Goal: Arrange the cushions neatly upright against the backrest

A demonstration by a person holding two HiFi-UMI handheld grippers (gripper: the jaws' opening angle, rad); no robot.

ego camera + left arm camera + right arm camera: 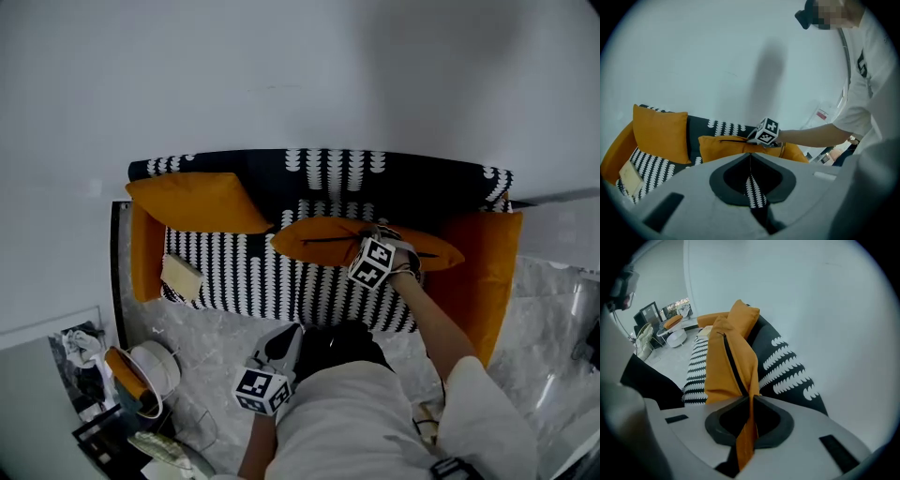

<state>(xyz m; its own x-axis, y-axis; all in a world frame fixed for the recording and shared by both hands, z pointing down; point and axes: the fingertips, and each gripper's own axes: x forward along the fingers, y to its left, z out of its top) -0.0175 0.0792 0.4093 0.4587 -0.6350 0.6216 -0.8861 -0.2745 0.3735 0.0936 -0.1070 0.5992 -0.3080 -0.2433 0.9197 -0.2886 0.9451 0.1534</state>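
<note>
**A:** From the head view we look down past a bare white wall point(281, 75) onto a grey marble-patterned floor point(216, 337) and a black-and-white patterned sofa with orange arms point(234, 272). Where are our grippers?

**B:** Our right gripper point(382, 234) is mid-seat, on the top edge of a plump orange fabric cushion with a black zip point(319, 242). That cushion stands zip-edge up just in front of the backrest point(328, 173). A second, plain orange cushion point(192, 202) leans upright in the left corner. Our left gripper point(284, 336) hangs at the seat's front edge, apart from both cushions.

**A:** And in the left gripper view?

**B:** Its jaws meet with nothing pinched. Only a sliver of sofa pattern shows through the slot behind them. The zipped cushion lies ahead, well beyond the tips.

**A:** And in the right gripper view?

**B:** We see the jaws clamped on that cushion's orange edge. The fabric runs between them, and the cushion stretches away along the backrest.
</note>
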